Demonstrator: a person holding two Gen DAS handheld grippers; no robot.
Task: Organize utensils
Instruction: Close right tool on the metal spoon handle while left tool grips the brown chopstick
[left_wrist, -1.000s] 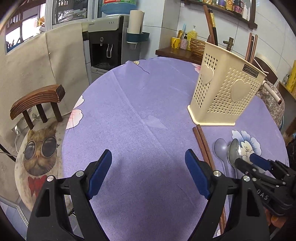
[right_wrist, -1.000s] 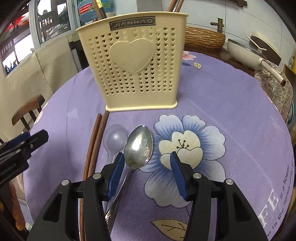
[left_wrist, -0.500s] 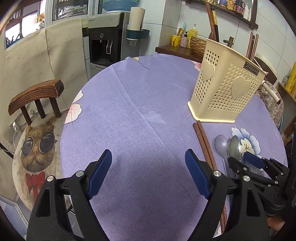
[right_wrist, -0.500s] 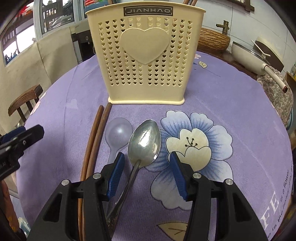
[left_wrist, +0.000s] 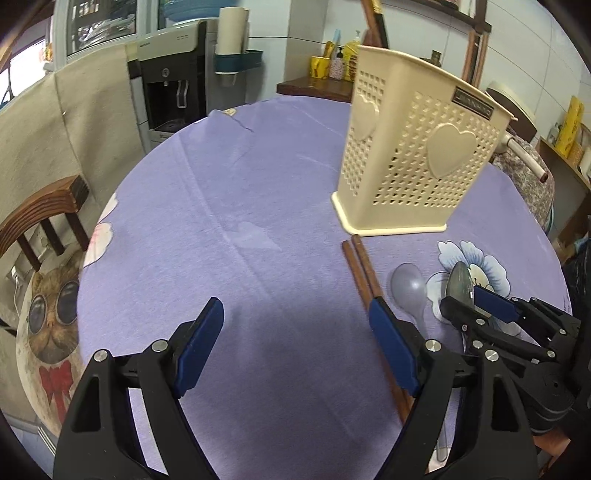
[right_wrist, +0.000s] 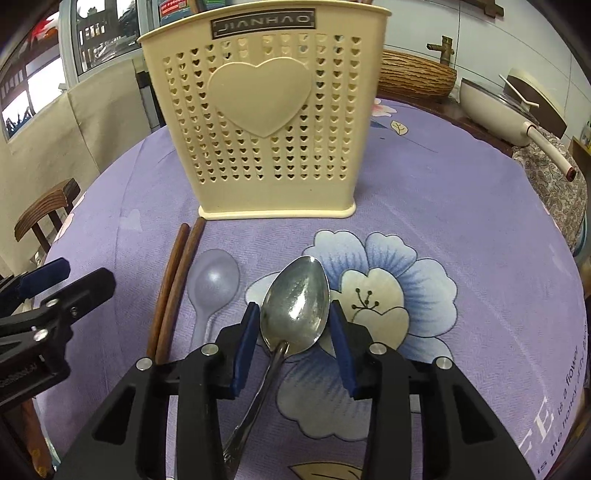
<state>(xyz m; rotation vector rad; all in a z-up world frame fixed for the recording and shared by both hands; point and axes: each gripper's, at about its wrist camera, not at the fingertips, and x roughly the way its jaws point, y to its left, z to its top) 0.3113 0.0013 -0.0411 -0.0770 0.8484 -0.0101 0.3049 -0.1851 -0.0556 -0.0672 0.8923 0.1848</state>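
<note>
A cream perforated utensil holder (right_wrist: 264, 122) with heart cut-outs stands on the purple tablecloth; it also shows in the left wrist view (left_wrist: 417, 162). In front of it lie a pair of brown chopsticks (right_wrist: 173, 284), a translucent plastic spoon (right_wrist: 212, 284) and a metal spoon (right_wrist: 295, 299). My right gripper (right_wrist: 293, 325) is open, its blue pads on either side of the metal spoon's bowl, just above the cloth. My left gripper (left_wrist: 295, 339) is open and empty over bare cloth, left of the chopsticks (left_wrist: 364, 273). The right gripper (left_wrist: 491, 306) shows at the left view's right edge.
The round table (left_wrist: 221, 206) has a wooden chair (left_wrist: 40, 218) and a cat-print seat (left_wrist: 51, 314) at its left. A water dispenser (left_wrist: 173, 74) and a counter with bottles stand behind. A cream pan (right_wrist: 517, 110) sits at the right.
My right gripper has moved forward and to the right, so its pads now straddle the metal spoon's bowl. My left gripper has drifted slightly towards the holder.
</note>
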